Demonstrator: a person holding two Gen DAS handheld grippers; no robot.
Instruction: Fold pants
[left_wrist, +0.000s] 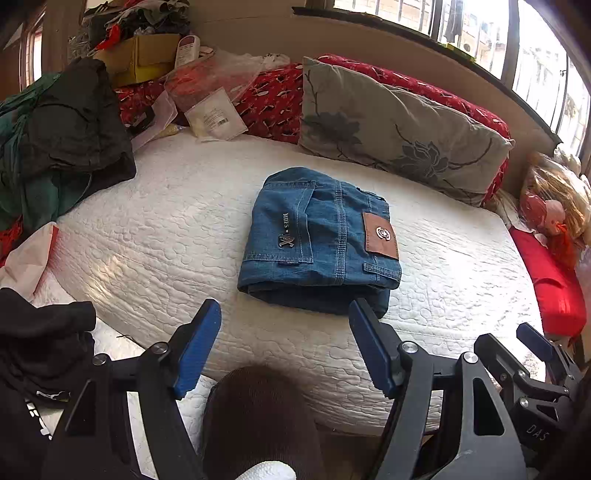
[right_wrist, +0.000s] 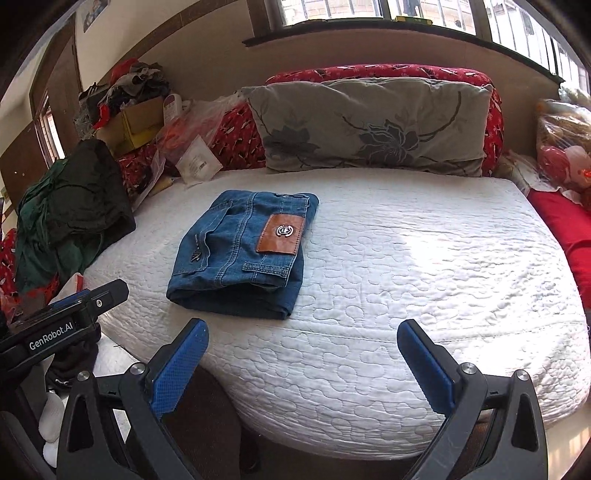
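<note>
A pair of blue jeans (left_wrist: 317, 236) lies folded into a compact rectangle on the white quilted mattress (left_wrist: 166, 240), brown leather patch facing up. It also shows in the right wrist view (right_wrist: 240, 254), left of centre on the mattress (right_wrist: 424, 266). My left gripper (left_wrist: 284, 321) is open and empty, held just in front of the jeans' near edge, apart from them. My right gripper (right_wrist: 303, 339) is open and empty, above the mattress's front edge, to the right of the jeans. Part of the right gripper shows at the right in the left wrist view (left_wrist: 532, 350).
A grey flowered pillow (left_wrist: 399, 129) leans on a red patterned cushion (left_wrist: 273, 99) at the back. Dark green and black clothes (left_wrist: 62, 140) are piled at the left. A cardboard box (left_wrist: 140, 59) and plastic bags sit behind. A red cushion (left_wrist: 550, 280) and a doll lie at right.
</note>
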